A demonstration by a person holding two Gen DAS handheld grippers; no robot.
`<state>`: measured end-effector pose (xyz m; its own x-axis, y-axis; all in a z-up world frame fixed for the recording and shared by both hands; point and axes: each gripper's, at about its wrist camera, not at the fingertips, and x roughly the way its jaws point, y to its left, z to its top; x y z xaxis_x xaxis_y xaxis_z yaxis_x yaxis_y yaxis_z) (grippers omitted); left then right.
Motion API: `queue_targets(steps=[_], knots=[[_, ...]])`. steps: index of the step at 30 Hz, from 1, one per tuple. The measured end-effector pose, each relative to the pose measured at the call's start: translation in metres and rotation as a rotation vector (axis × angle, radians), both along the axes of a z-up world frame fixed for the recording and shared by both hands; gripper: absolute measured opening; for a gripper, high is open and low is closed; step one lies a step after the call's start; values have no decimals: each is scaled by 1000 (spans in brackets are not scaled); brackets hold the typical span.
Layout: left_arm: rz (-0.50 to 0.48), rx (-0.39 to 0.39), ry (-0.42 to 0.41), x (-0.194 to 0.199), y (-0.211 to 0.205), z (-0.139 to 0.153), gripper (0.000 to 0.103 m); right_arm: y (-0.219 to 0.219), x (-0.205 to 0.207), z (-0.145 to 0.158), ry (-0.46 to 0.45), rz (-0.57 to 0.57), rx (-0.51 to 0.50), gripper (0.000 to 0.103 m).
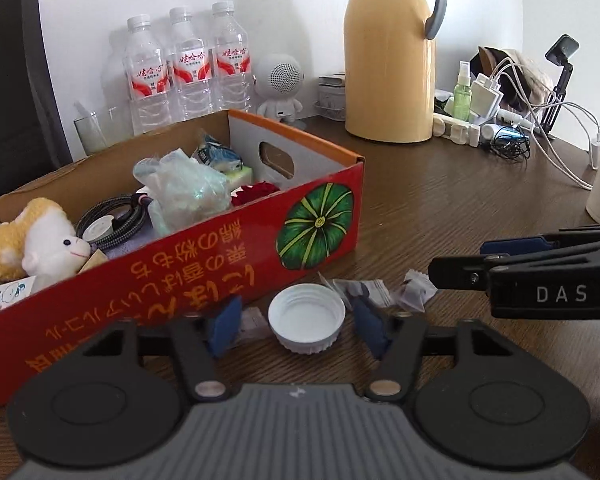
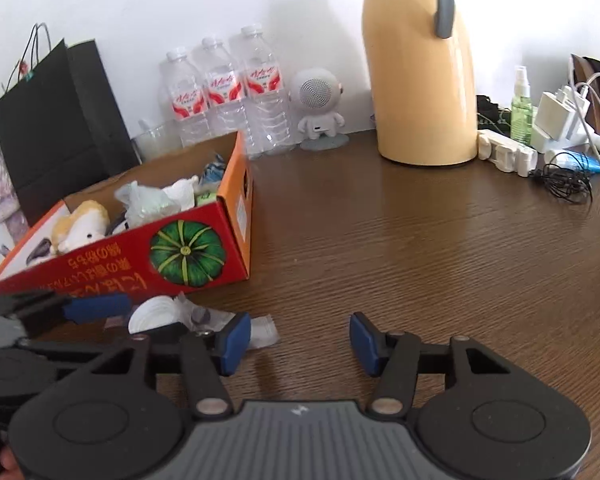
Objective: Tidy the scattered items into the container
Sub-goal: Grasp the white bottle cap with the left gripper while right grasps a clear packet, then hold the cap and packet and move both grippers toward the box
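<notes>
A white bottle cap (image 1: 307, 317) lies open side up on the brown table, between the two blue pads of my open left gripper (image 1: 300, 326); the pads stand apart from it. Small clear wrapped packets (image 1: 414, 291) lie just beyond it. The red cardboard box (image 1: 204, 256) with a green pumpkin print stands to the left, holding a plush toy (image 1: 40, 240), a cable coil, and plastic bags. My right gripper (image 2: 298, 338) is open and empty over bare table, right of the cap (image 2: 156, 314) and a packet (image 2: 262, 332). It shows from the side in the left wrist view (image 1: 540, 272).
A yellow thermos jug (image 1: 388, 52), three water bottles (image 1: 188, 60), a white robot speaker (image 1: 280, 80), a glass, chargers, tangled cables (image 1: 512, 144) and a spray bottle line the back wall. A black paper bag (image 2: 56, 120) stands behind the box.
</notes>
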<state>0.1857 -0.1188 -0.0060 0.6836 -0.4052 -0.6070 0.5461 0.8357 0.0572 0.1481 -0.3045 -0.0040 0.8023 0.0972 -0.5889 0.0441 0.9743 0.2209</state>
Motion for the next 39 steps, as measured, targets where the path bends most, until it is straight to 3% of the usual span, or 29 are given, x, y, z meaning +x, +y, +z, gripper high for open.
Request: queue_targets(steps=[5,9,15,18,19,22,26,31,34,35,39], knots=[[31,-80,5,-14,18,21,41,4,-3,3,-33,64,8,57],[98,-131,21,-42,52,41,41,28,-6,7,-53,151,-87,56],[269,-55,26,-95,91,30,41,53,8,0,-7,187,-217,54],[329,-61,48,-112,106,24,41,55,13,0,-5,198,-211,46],[354,-61,51,-116,109,22,41,55,13,0,0,191,-206,36],[399,-59,73,-126,116,19,41,57,8,2,4,207,-230,30],[386,-49,49,-150,117,19,41,69,-28,6,-3,302,-264,24],[360,-59,61,-183,116,16,41,116,-116,10,-30,527,-266,25],[367,-30,40,-200,116,14,41,138,-156,9,-52,579,-299,32],[367,-32,44,-204,118,13,41,139,-165,10,-55,588,-308,39],[371,-45,47,-217,128,14,44,128,-185,21,-76,672,-247,45]])
